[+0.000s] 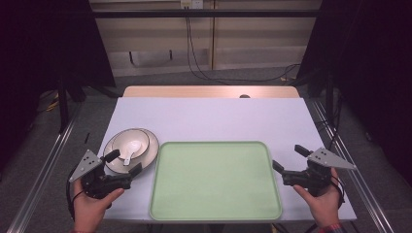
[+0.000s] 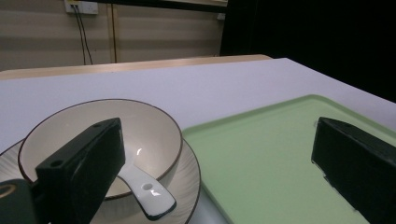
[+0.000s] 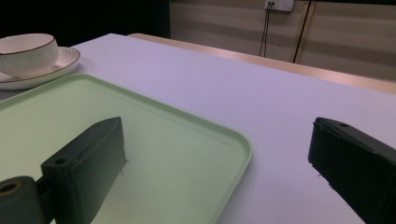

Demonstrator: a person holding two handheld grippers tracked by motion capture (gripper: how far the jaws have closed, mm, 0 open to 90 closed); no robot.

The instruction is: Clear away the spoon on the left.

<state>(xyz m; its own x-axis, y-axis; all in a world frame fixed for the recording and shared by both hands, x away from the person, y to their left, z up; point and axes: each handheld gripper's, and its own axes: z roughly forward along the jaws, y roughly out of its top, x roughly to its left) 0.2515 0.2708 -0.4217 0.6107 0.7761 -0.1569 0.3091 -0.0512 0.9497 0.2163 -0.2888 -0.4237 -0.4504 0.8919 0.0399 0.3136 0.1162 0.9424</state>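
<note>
My left gripper sits at the lower left of the high view, jaws spread wide and holding nothing, right at the near rim of the plate. My right gripper hangs at the lower right, jaws equally wide and empty, just off the right edge of the green tray.

The bowl stands on the plate at centre left, just beside the tray's left rim, with a white ceramic spoon lying in it, handle out over the bowl's near edge. I judge the job in hand is getting this stack onto the tray. To do it well, I should close on the plate's rim, not the bowl's, lift level so the spoon does not slide out, and clear the tray's raised lip before setting down.

In the left gripper view my own left jaw covers part of the bowl and the spoon's scoop; the plate's left side is cut off. Whether the plate touches the tray I cannot tell. The bowl looks empty apart from the spoon.
</note>
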